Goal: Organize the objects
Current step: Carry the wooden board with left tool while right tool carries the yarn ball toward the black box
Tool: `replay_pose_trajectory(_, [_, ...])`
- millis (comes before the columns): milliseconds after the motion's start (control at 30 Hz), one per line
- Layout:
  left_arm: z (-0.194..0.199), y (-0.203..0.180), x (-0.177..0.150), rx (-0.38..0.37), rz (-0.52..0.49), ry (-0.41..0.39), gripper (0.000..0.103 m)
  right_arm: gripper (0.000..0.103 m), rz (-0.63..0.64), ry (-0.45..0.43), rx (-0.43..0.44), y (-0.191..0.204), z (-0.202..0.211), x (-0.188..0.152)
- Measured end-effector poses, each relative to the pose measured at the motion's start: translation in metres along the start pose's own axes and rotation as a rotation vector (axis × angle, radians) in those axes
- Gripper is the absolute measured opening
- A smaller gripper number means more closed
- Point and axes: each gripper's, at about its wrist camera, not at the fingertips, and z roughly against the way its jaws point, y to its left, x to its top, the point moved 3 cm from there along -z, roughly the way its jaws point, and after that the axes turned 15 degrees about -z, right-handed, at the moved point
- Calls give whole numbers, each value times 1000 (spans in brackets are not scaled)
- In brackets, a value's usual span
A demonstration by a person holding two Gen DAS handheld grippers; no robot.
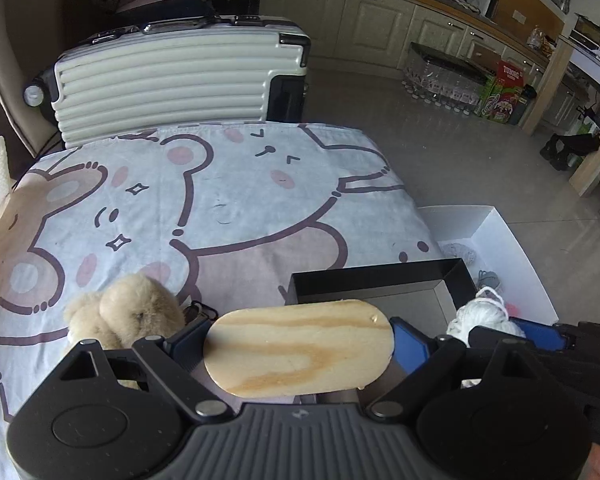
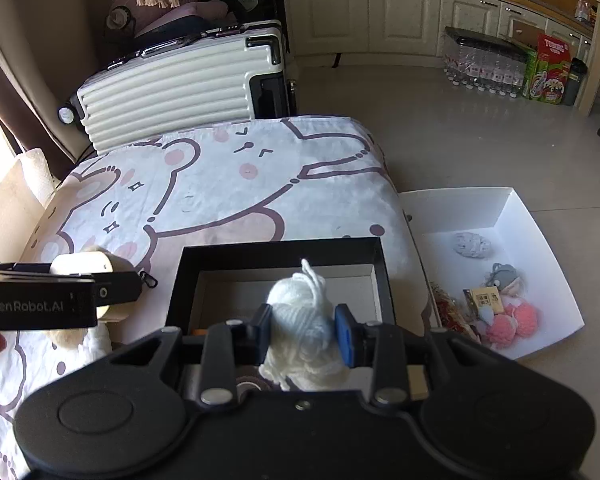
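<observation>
My left gripper (image 1: 300, 346) is shut on an oval wooden board (image 1: 300, 348), its jaws wide with a pad at each end. The board hangs over the near-left rim of a black box (image 1: 380, 280). A tan plush bear (image 1: 128, 312) lies on the cloth just left of it. My right gripper (image 2: 304, 332) is shut on a ball of white yarn (image 2: 300, 316) above the black box (image 2: 280, 250), whose pale floor shows beneath. In the right wrist view the left gripper (image 2: 40, 300) comes in from the left with the board's end (image 2: 84, 264) showing.
The table wears a bear-print cloth (image 1: 220, 200). A white ribbed suitcase (image 1: 172, 84) stands behind it. On the floor to the right sits an open white box (image 2: 540, 240) with grey yarn (image 2: 472, 244), pink pompoms (image 2: 512, 320) and several small toys. Bottles and cartons (image 2: 548, 72) stand by the cabinets.
</observation>
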Motion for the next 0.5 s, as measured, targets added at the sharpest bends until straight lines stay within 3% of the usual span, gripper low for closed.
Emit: replay_pose_trajectory(500, [-54,-23,19,-93,11,34,93,34,-16,76,7,-11,-41,3])
